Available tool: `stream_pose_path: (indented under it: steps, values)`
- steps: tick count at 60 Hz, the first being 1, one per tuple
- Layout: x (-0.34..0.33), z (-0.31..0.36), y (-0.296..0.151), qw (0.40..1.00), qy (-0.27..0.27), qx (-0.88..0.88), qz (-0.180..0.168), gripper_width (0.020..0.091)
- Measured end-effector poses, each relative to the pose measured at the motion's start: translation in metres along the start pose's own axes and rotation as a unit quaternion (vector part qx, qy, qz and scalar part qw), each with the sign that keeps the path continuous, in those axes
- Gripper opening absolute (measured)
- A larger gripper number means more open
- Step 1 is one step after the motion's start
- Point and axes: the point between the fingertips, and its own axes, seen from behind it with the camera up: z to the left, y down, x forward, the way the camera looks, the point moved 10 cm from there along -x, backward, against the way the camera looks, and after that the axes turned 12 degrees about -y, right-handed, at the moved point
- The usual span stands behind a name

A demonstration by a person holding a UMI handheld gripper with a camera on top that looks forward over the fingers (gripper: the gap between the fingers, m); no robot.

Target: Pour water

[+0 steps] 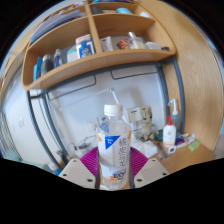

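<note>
A clear plastic water bottle [113, 145] with a white cap and a blue, white and orange label stands upright between my fingers. My gripper [114, 166] is shut on the bottle, both magenta pads [90, 160] pressing its sides at label height. The bottle's base is hidden below the fingers. No cup or other vessel for water is plainly visible near the bottle.
A wooden shelf [95, 65] with several small items runs overhead, beyond the bottle. On the surface behind stand small clutter [143, 117] and a white bottle with a red cap [170, 134] to the right. A white wall panel [70, 110] lies behind.
</note>
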Motion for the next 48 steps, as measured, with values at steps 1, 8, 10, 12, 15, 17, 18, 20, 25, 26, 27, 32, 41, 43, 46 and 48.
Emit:
stream_pose_path:
  steps: [1,8,10,12,15,17,18,20,25,26,27,32,41,43,46,48]
  values:
    - [0.001,-0.006,0.002,1.000,0.006,-0.020,0.006,0.0390]
    - [0.012,-0.037,0.022,0.995,0.033,-0.088,0.044,0.0391]
    - [0.016,-0.047,0.034,0.994,0.036,-0.096,0.044,0.0390]
    - [0.020,-0.053,0.040,0.993,0.039,-0.100,0.051,0.0391]
    - [0.023,-0.061,0.049,0.992,0.042,-0.104,0.059,0.0414]
    - [0.025,-0.067,0.056,0.991,0.048,-0.104,0.065,0.0413]
    - [0.026,-0.069,0.060,0.991,0.050,-0.106,0.067,0.0412]
    - [0.028,-0.074,0.067,0.990,0.051,-0.110,0.073,0.0413]
    - [0.032,-0.084,0.086,0.989,0.056,-0.117,0.078,0.0412]
    - [0.033,-0.085,0.089,0.988,0.057,-0.117,0.079,0.0413]
    - [0.034,-0.087,0.092,0.988,0.057,-0.116,0.081,0.0414]
    - [0.036,-0.091,0.104,0.989,0.049,-0.117,0.079,0.0413]
    - [0.035,-0.090,0.116,0.988,0.040,-0.131,0.066,0.0475]
    - [0.035,-0.091,0.116,0.989,0.037,-0.130,0.064,0.0497]
    - [0.034,-0.091,0.117,0.989,0.036,-0.128,0.064,0.0521]
    - [0.033,-0.091,0.117,0.989,0.034,-0.128,0.064,0.0528]
